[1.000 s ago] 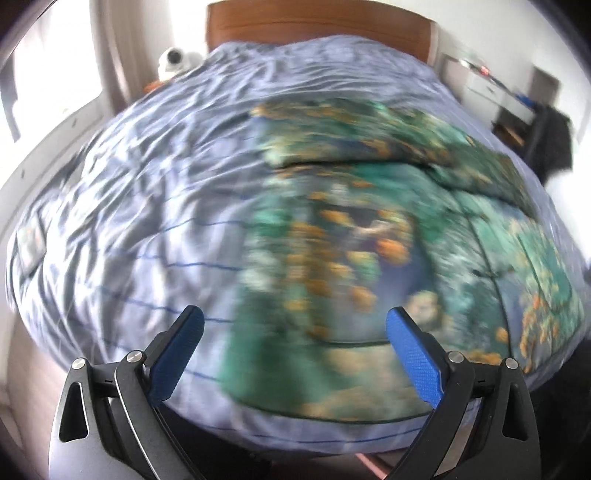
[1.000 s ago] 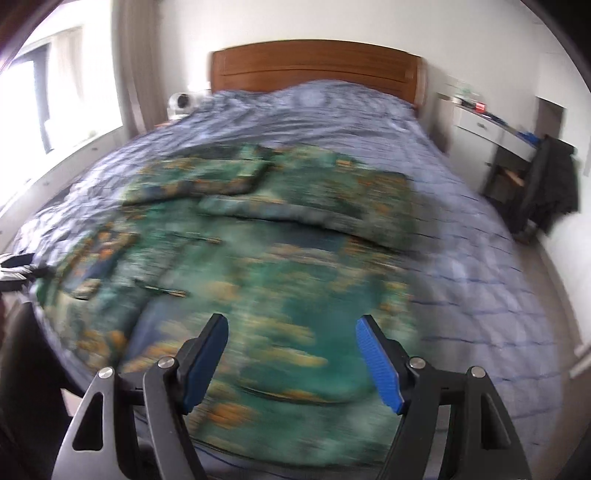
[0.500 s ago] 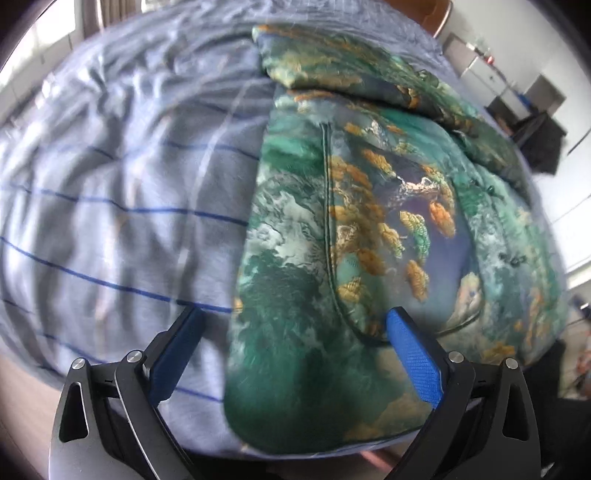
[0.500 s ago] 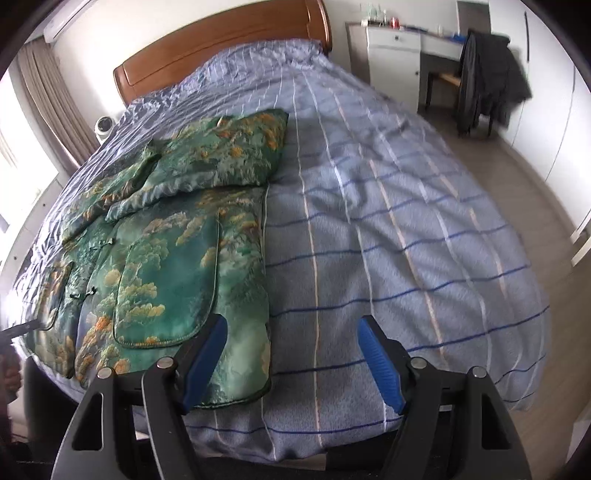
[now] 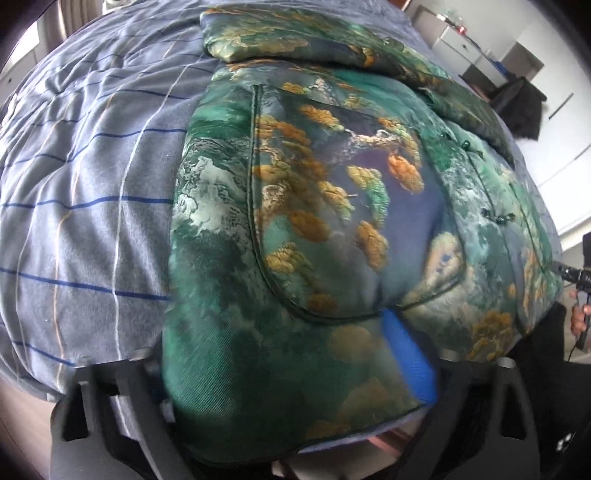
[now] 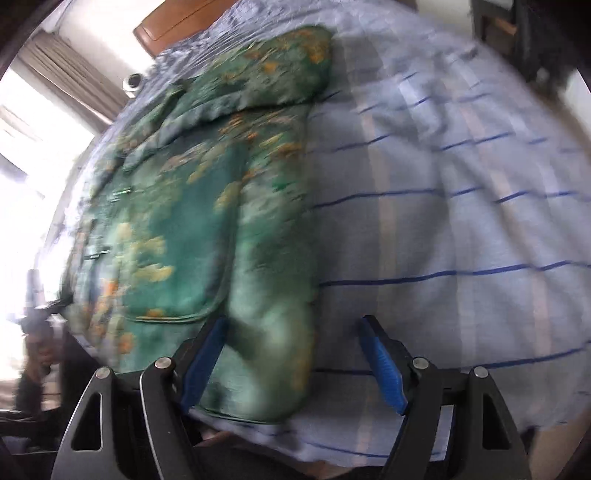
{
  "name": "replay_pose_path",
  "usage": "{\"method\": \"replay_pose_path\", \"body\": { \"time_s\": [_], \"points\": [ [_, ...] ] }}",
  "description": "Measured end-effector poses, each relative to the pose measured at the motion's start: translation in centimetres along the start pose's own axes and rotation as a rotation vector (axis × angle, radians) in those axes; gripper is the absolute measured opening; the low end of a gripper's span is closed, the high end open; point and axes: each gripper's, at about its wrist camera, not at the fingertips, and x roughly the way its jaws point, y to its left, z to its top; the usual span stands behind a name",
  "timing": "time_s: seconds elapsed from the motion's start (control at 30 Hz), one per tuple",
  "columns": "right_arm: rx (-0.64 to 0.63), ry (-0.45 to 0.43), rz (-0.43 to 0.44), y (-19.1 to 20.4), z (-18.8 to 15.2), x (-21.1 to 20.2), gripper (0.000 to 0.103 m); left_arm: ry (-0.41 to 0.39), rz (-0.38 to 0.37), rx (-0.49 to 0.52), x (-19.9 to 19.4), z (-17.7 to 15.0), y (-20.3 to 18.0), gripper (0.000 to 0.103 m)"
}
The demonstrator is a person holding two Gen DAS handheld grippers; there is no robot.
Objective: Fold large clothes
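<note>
A large green padded jacket (image 5: 332, 206) with orange and gold patterns lies flat on the bed, its hem at the near edge; it also shows in the right wrist view (image 6: 221, 206). My left gripper (image 5: 280, 369) is at the jacket's left hem corner, and the fabric covers its left finger; its blue right pad (image 5: 410, 358) lies on top of the cloth. My right gripper (image 6: 291, 365) is open, with the jacket's right hem corner between its fingers. The right wrist view is blurred.
The bed has a blue-grey striped duvet (image 5: 85, 192) and a wooden headboard (image 6: 177, 22). A white dresser (image 5: 469, 48) and a dark chair (image 5: 521, 107) stand to the right. A window with curtains (image 6: 62, 81) is on the left.
Both grippers have moved down and forward onto the jacket's near hem corners. The left gripper's fingers have come closer together around the fabric.
</note>
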Motion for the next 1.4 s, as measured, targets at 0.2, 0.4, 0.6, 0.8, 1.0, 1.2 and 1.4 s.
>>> {"method": "replay_pose_path", "body": {
  "time_s": [0.2, 0.4, 0.6, 0.8, 1.0, 1.2, 1.4],
  "points": [
    [-0.066, -0.003, 0.034, 3.1, 0.5, -1.0, 0.013, 0.017, 0.035, 0.025, -2.7, 0.6, -0.7, 0.015],
    [-0.078, -0.072, 0.081, 4.3, 0.3, -5.4, 0.012, -0.030, 0.002, 0.041, -6.3, 0.1, -1.9, 0.011],
    [-0.090, -0.022, 0.094, 4.5, -2.0, -7.5, 0.012, 0.006, -0.042, 0.050, -8.9, -3.7, -1.5, 0.011],
    [-0.082, 0.036, 0.156, 5.1, -5.5, -10.6, 0.012, 0.030, -0.130, 0.086, -12.7, -8.6, -1.5, 0.011],
    [-0.065, -0.046, 0.262, 6.1, -3.6, -14.2, 0.012, -0.138, -0.319, -0.068, -17.5, -4.3, 0.7, 0.011],
    [-0.020, -0.191, 0.331, 5.3, 6.3, -13.8, 0.012, -0.270, -0.329, -0.159, -16.5, 5.9, 2.5, 0.011],
    [0.102, -0.234, 0.347, 2.3, 16.6, -7.2, 0.012, -0.246, -0.249, -0.230, -9.2, 15.6, 4.6, 0.012]
  ]
}}
